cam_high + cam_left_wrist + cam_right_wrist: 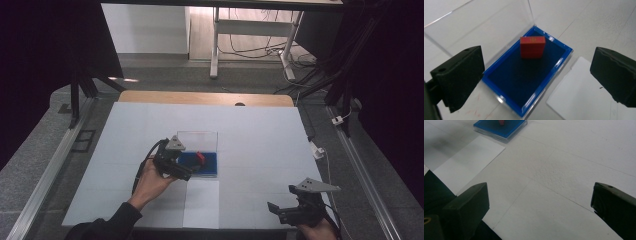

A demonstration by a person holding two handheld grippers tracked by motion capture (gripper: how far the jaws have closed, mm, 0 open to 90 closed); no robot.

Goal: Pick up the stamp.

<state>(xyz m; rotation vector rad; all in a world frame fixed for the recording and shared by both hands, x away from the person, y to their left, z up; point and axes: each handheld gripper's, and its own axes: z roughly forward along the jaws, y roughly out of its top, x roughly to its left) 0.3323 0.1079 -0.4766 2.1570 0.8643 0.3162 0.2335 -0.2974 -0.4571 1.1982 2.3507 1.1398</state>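
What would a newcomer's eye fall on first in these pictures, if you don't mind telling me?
Probably the small red block standing at the far end of the shallow blue-lined tray with its clear lid raised, near the middle of the white table. The left gripper hovers open just before it, while the right gripper waits open at the near right edge.

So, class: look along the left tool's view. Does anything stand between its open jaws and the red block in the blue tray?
Nothing visible does. The left tool is open, and the red block stands in the blue tray straight ahead. The clear lid is raised at the tray's far edge, off that line.
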